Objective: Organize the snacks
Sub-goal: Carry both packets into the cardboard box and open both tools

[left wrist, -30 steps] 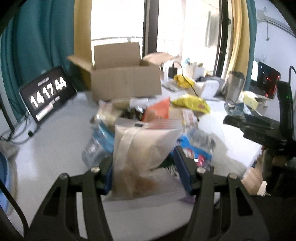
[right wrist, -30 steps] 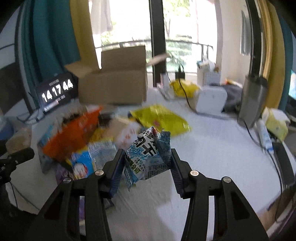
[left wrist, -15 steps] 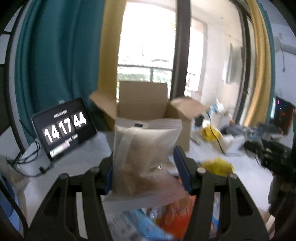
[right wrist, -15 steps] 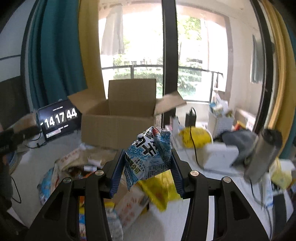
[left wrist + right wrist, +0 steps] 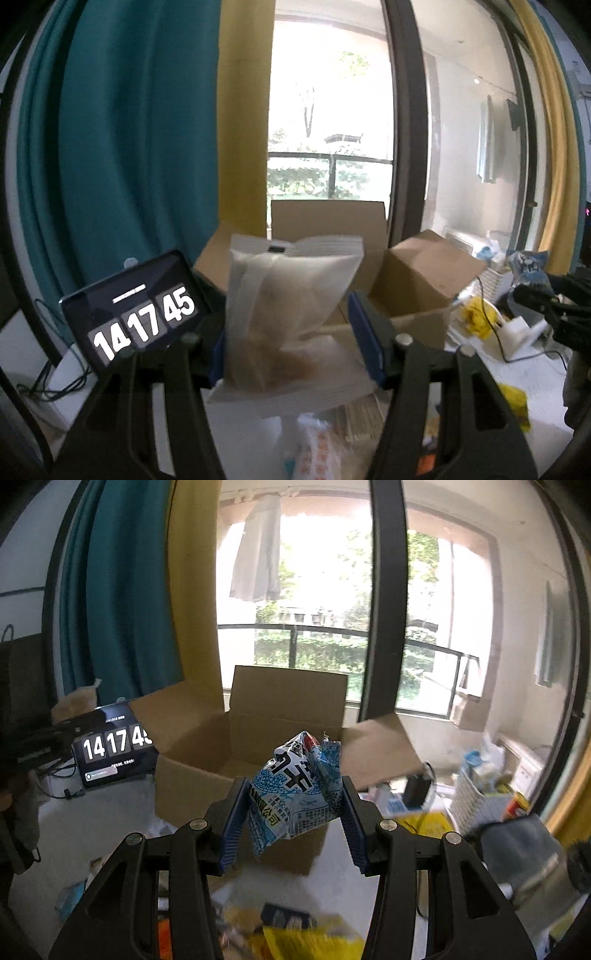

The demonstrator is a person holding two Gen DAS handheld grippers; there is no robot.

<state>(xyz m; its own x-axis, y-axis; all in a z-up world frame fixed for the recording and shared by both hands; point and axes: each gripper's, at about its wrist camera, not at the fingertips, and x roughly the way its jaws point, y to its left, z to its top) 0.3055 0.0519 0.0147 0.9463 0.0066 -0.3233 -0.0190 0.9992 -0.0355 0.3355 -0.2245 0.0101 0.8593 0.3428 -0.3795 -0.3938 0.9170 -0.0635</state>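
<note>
Two grippers up, each w/ a snack. Left gripper (image 5: 293, 339): jaws part open, clamped on a frosted clear bag (image 5: 288, 314) w/ brown bits inside, held upright in front of the open cardboard box (image 5: 417, 291). Right gripper (image 5: 293, 819): jaws part open, clamped on a crumpled blue-white packet (image 5: 299, 794), just in front of the same box (image 5: 207, 760). Tablet clock (image 5: 136, 314) left of box. More snacks (image 5: 306, 938) blurred on counter (image 5: 118, 819) below.
</note>
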